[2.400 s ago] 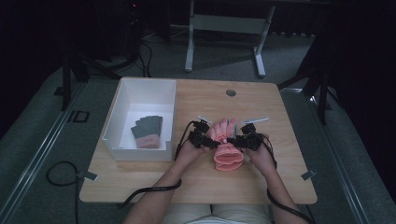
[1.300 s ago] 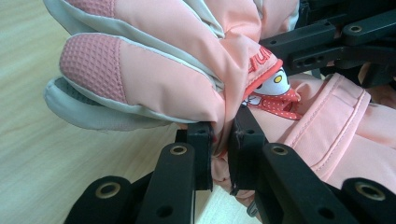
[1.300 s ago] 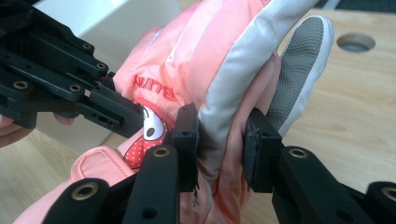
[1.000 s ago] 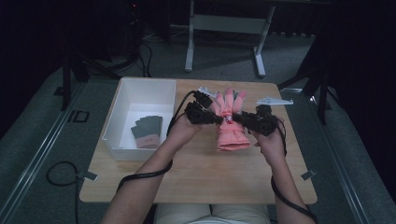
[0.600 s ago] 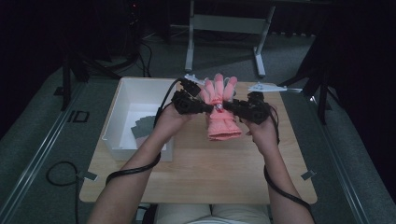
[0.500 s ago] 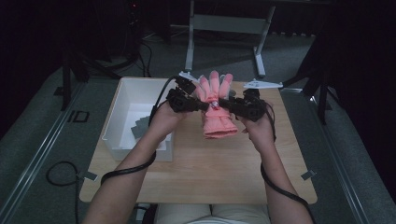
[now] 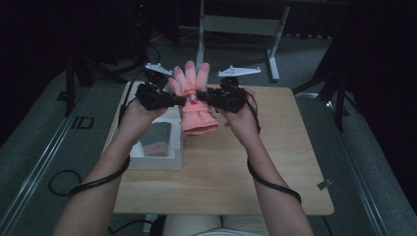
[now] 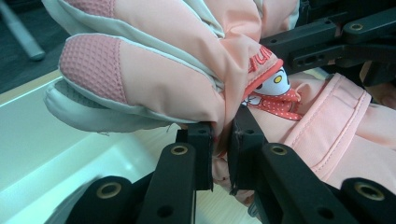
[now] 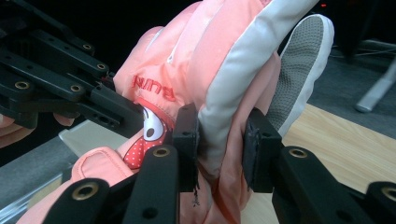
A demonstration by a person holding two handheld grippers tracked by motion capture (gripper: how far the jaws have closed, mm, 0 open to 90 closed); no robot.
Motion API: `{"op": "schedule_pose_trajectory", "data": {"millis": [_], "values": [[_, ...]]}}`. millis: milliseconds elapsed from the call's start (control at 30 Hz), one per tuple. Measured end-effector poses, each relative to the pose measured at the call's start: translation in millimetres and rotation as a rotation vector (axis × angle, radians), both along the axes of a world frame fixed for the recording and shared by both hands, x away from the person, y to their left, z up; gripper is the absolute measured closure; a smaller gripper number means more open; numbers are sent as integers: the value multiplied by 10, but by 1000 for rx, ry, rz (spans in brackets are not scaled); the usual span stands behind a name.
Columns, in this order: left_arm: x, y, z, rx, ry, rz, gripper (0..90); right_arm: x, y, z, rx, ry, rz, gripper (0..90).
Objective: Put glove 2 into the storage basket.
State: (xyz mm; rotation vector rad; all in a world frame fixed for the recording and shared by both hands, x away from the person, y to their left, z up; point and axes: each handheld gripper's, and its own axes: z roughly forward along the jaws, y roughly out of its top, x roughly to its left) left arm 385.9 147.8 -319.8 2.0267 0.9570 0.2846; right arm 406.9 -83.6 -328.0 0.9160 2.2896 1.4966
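Nearest, the person's two forearms reach up from the bottom of the high view, cables trailing off both. Past them, the left gripper [image 7: 181, 100] and the right gripper [image 7: 205, 98] face each other, level, tips almost meeting. Between them hangs a pink glove [image 7: 194, 101], lifted clear of the worktop [image 7: 275, 147].

The left gripper's fingers [image 8: 201, 154] are pinched nearly together on one side edge of the glove, with only a thin fold of pink cloth between them. The right gripper's fingers [image 9: 186, 140] stand somewhat wider, clamped on the thicker opposite edge, where a pale grey strip of the glove runs between them.

The glove's long axis runs away from the person: its cuff droops on the near side of the fingers and below them, while its fingertips point up and away, beyond the fingers. A small cartoon patch sits at the glove's middle, right between the two sets of fingers.

Below and to the left of the left gripper's fingers lies a white bin [image 7: 162, 160] with folded dark cloth [image 7: 157, 140] inside.
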Motion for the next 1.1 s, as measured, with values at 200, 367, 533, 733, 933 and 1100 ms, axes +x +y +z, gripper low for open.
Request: {"op": "schedule_pose_trajectory", "data": {"millis": [200,367,533,733,933,1100], "values": [[-118,386,-31,5,-4,63,811,60,318,-20,11,17,71,701],[-154,667,-127,11,13,111,810,114,667,-111,0,31,114,701],[-95,954,-377,9,61,149,811,222,1011,-317,-34,69,139,701],[56,1085,-715,5,137,163,810,354,1208,-615,-86,127,130,702],[166,1136,-1048,28,217,173,810,455,1344,-949,-146,203,111,703],[203,1181,-1173,53,269,182,808,479,1460,-1074,-194,254,93,703]]}}
